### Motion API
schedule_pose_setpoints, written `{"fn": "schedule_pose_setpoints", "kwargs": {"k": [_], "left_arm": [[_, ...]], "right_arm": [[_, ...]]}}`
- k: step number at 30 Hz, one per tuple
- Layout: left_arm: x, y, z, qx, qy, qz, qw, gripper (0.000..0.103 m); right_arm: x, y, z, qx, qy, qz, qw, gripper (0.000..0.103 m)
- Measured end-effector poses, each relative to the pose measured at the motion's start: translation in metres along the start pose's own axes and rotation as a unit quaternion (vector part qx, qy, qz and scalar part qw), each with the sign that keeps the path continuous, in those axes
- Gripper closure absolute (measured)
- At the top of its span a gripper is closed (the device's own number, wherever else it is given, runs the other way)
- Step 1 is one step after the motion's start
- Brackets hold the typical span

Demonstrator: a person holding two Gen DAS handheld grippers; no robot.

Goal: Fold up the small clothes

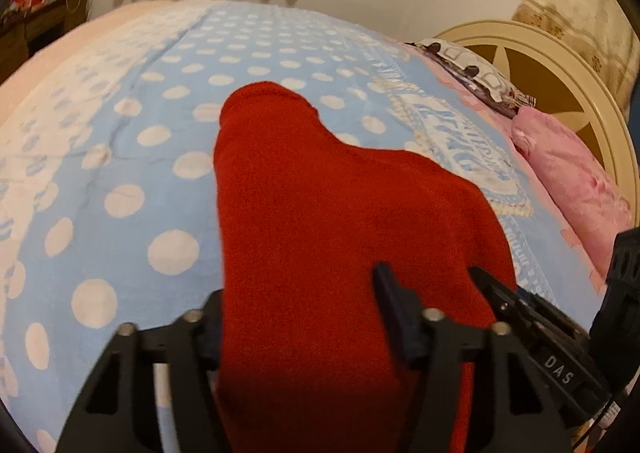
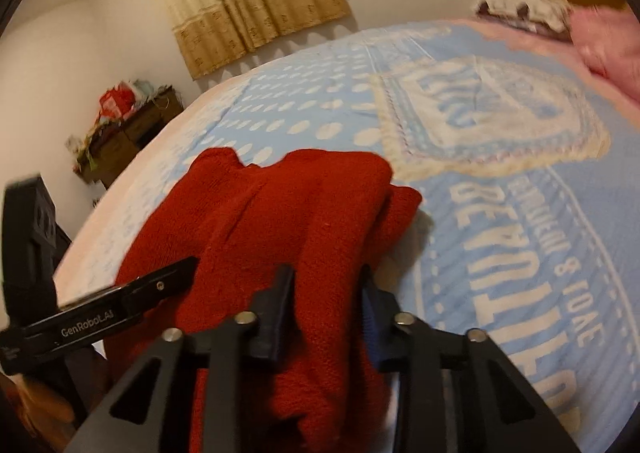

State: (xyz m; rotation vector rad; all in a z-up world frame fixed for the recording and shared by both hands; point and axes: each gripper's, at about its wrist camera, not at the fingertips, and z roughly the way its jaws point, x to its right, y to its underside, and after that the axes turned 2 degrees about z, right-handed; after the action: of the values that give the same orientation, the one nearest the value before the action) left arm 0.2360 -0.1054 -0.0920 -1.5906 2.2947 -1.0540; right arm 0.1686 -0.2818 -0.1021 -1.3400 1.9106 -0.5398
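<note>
The red top (image 1: 320, 221) lies on the blue dotted bed cover (image 1: 120, 157). The left claw (image 1: 304, 317) has cloth between its jaws, but I cannot tell if it pinches. The right claw (image 2: 328, 293) pinches a bunch of the top. This looks like the grab before a fold. Next, lift both sides together and lay them over. No boxes or baskets show

Left gripper (image 1: 300, 317), right gripper (image 2: 328, 289): fingers clamped.
</note>
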Motion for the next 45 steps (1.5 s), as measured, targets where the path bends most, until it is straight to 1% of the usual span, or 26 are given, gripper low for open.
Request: {"fn": "schedule_pose_setpoints", "kwargs": {"k": [3, 6, 13, 18, 22, 26, 34, 40, 45], "left_arm": [[0.004, 0.000, -0.004, 0.009, -0.014, 0.003, 0.9999, 0.059], [0.007, 0.000, -0.009, 0.017, -0.029, 0.008, 0.9994, 0.064], [0.012, 0.004, -0.027, 0.023, -0.056, 0.027, 0.9978, 0.065], [0.009, 0.012, -0.045, 0.028, -0.070, 0.037, 0.9964, 0.065], [0.003, 0.017, -0.060, 0.035, -0.087, 0.045, 0.9946, 0.065], [-0.008, 0.021, -0.075, 0.043, -0.107, 0.045, 0.9924, 0.066], [-0.035, 0.030, -0.101, 0.053, -0.127, 0.032, 0.9900, 0.066], [-0.064, 0.034, -0.119, 0.059, -0.142, 0.010, 0.9880, 0.066], [-0.089, 0.036, -0.132, 0.065, -0.161, -0.007, 0.9848, 0.066]], "right_arm": [[-0.003, 0.001, -0.002, 0.006, 0.010, -0.008, 1.000, 0.079], [-0.005, 0.001, -0.007, 0.013, 0.015, -0.007, 1.000, 0.082], [-0.018, 0.006, -0.028, 0.033, 0.010, 0.011, 0.999, 0.083], [-0.033, 0.012, -0.045, 0.042, -0.008, 0.021, 0.999, 0.083], [-0.054, 0.017, -0.056, 0.047, -0.025, 0.016, 0.998, 0.083], [-0.074, 0.023, -0.058, 0.046, -0.036, 0.005, 0.998, 0.083], [-0.110, 0.031, -0.059, 0.039, -0.062, -0.012, 0.997, 0.083], [-0.145, 0.034, -0.055, 0.034, -0.087, -0.035, 0.995, 0.083], [-0.175, 0.038, -0.047, 0.025, -0.105, -0.051, 0.993, 0.083]]}}
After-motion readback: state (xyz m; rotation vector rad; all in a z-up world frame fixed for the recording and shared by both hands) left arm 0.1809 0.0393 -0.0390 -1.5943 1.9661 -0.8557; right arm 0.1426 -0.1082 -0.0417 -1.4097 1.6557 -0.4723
